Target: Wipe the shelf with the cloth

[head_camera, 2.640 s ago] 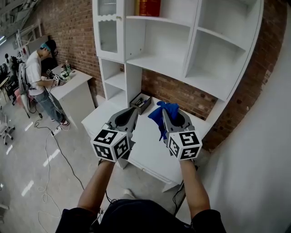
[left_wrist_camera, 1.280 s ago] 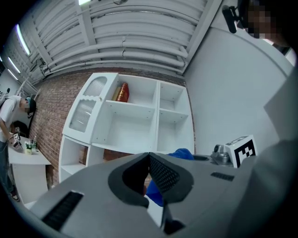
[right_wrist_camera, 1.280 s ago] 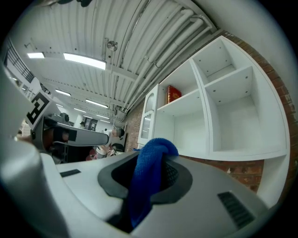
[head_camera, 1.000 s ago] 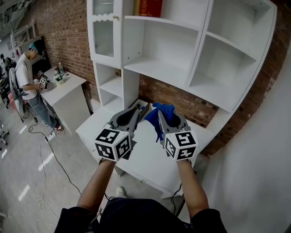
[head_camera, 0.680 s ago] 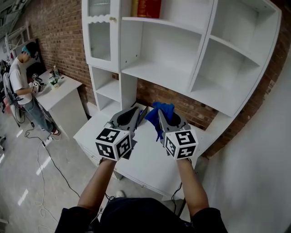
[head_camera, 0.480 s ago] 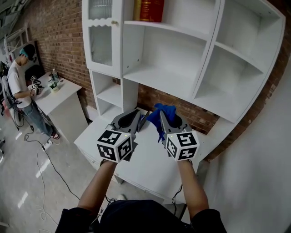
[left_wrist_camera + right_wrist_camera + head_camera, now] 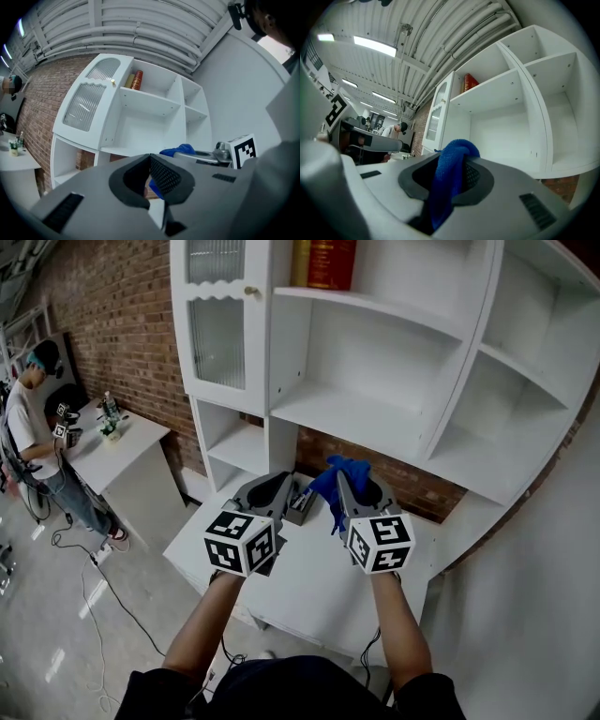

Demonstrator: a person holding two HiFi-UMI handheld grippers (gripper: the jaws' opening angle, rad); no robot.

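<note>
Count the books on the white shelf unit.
2. A tan book and a red book stand side by side in the top compartment, just right of the glass door. More could sit behind that door or out of frame.

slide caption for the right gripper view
Right gripper clamps a blue cloth, facing the white shelf unit.
</note>
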